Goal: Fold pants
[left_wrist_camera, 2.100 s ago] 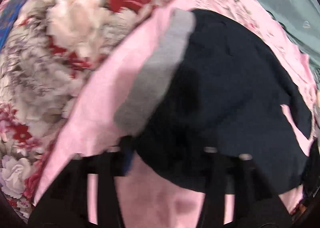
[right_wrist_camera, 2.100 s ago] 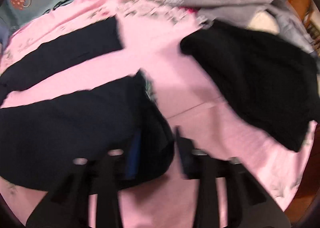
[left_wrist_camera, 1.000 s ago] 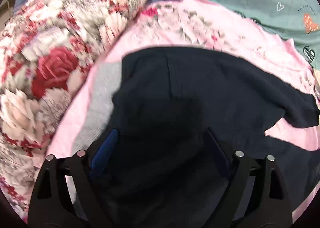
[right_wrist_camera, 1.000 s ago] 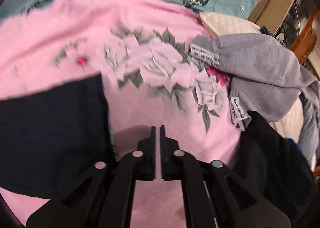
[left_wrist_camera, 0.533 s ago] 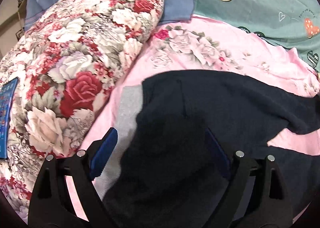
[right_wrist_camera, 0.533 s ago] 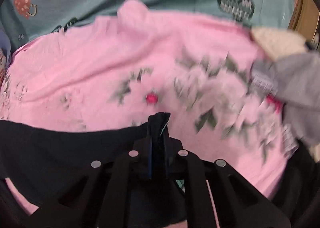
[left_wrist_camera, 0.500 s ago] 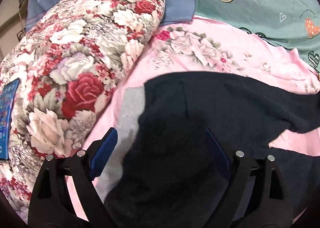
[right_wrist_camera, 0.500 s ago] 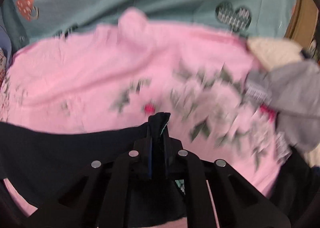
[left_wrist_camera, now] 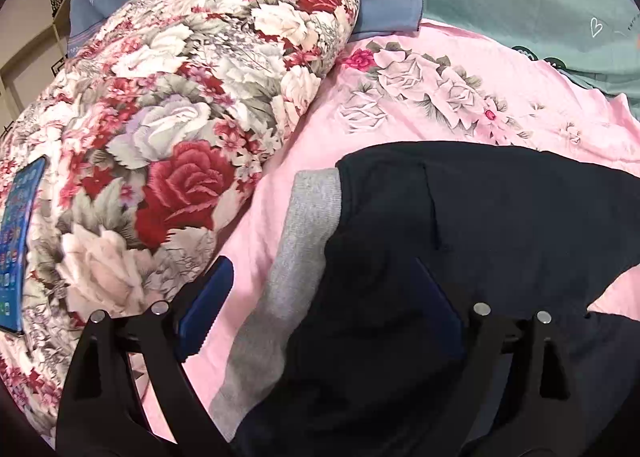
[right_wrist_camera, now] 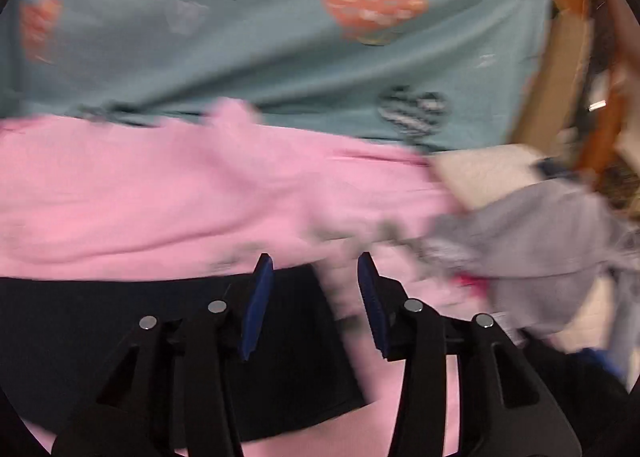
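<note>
Pink floral sheet [left_wrist_camera: 420, 69], teal bedding [right_wrist_camera: 240, 37], rose quilt [left_wrist_camera: 180, 97].

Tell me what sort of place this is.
Most likely a bedroom, with a bed as the work surface: a pink floral bedsheet, a rolled floral quilt and a teal pillow surround the dark pants.

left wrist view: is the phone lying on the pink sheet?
No: the phone lies on the floral quilt, well left of the pink sheet.

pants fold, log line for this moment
pants: flat on pink sheet | left claw: open over waistband | right claw: opening, nothing gripped
</note>
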A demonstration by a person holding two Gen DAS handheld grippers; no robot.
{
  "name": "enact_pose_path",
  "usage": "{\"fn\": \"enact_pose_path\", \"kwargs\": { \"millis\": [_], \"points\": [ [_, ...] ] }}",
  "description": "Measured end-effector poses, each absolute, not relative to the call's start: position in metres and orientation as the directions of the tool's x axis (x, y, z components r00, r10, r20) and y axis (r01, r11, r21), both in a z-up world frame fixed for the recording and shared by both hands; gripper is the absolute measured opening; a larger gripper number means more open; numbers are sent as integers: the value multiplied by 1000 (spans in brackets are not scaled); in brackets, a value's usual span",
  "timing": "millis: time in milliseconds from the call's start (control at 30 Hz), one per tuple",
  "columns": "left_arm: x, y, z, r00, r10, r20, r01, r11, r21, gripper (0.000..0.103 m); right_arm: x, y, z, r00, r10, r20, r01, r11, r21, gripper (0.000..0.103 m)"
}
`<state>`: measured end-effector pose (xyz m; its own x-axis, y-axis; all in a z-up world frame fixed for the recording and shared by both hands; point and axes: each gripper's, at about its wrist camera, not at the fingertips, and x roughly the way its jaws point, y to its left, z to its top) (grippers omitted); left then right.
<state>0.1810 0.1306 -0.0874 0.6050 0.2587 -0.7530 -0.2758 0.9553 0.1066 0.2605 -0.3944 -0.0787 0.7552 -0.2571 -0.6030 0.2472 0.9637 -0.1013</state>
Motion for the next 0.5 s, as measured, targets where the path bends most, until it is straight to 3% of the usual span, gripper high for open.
{"fn": "enact_pose_path", "kwargs": {
  "millis": [67, 133, 167, 200, 267, 300, 333, 400, 500],
  "points": [
    [188, 126, -93, 592, 229, -772, -251, 964, 93, 91, 252, -368, -91, 721, -40, -692, 47, 999, -8, 45],
    [192, 123, -101, 573, 201, -795, -227, 971, 82, 93, 251, -352, -113, 644, 27, -765, -53, 999, -10, 45],
    [196, 123, -110, 537, 216, -815, -229, 968, 105, 93, 254, -346, -131, 588, -9, -809, -70, 996, -62, 52],
    [200, 127, -118, 488, 253, -835, -250, 958, 144, 95, 253, -351, -137, 593, -27, -805, -57, 995, -76, 60],
    [198, 140, -120, 475, 232, -849, -283, 954, 103, 97, 255, -383, -135, 591, -209, -779, 157, 977, -143, 71],
    [195, 145, -115, 478, 230, -848, -297, 951, 90, 97, 254, -396, -130, 560, -318, -765, 288, 941, -180, 71],
    [193, 148, -108, 490, 235, -840, -302, 949, 89, 96, 251, -401, -125, 558, -337, -758, 334, 928, -166, 71],
    [187, 150, -90, 547, 260, -796, -298, 949, 105, 96, 244, -384, -107, 647, -154, -747, 212, 977, -17, 71],
    [190, 152, -71, 597, 275, -754, -292, 950, 115, 97, 248, -317, -86, 713, -14, -701, -15, 999, -35, 71]
  ]
}}
